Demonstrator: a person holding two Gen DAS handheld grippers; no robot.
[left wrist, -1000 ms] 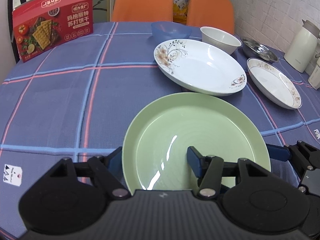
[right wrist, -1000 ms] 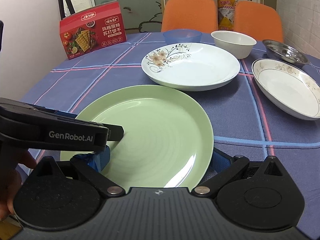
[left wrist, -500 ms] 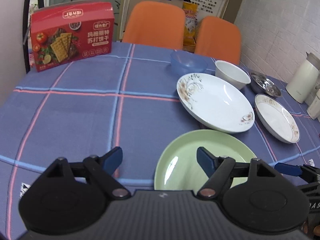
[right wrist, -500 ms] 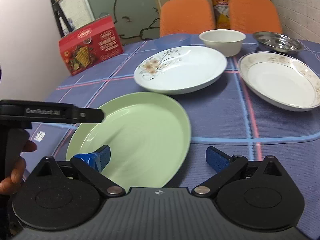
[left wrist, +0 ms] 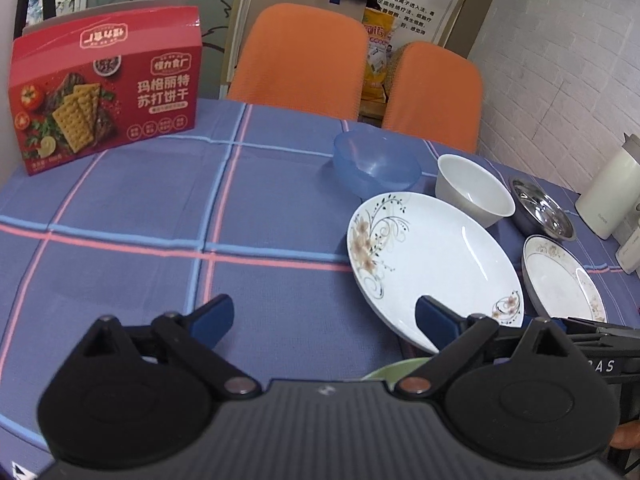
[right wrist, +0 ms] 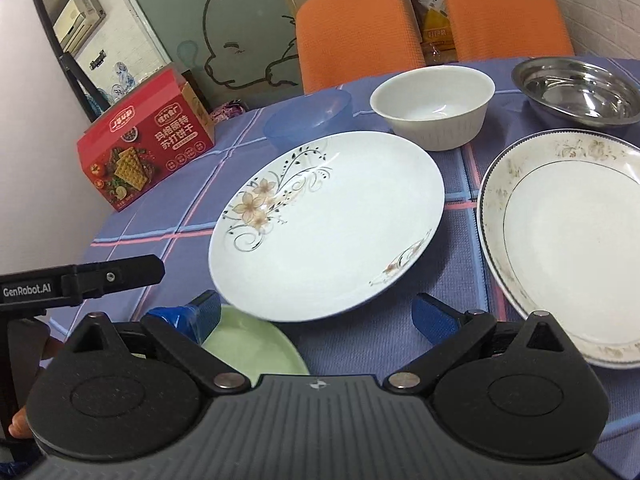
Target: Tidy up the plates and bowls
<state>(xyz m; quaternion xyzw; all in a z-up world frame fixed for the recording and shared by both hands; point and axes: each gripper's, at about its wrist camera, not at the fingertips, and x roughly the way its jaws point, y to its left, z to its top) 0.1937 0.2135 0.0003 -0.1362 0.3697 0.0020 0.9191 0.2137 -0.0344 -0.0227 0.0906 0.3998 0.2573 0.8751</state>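
Note:
A green plate lies on the table just under my right gripper; only its far edge shows in the left wrist view. A white flowered plate lies just beyond it. A second white plate with a patterned rim lies to the right. Behind stand a blue plastic bowl, a white bowl and a steel bowl. My left gripper is open and empty above the cloth. My right gripper is open and empty.
A red cracker box stands at the table's far left. A white kettle stands at the right edge. Two orange chairs stand behind the table. The left gripper's body shows at the left of the right wrist view.
Both grippers have pulled up and back off the green plate, which now lies mostly below the views. The right gripper has swung towards the flowered plate.

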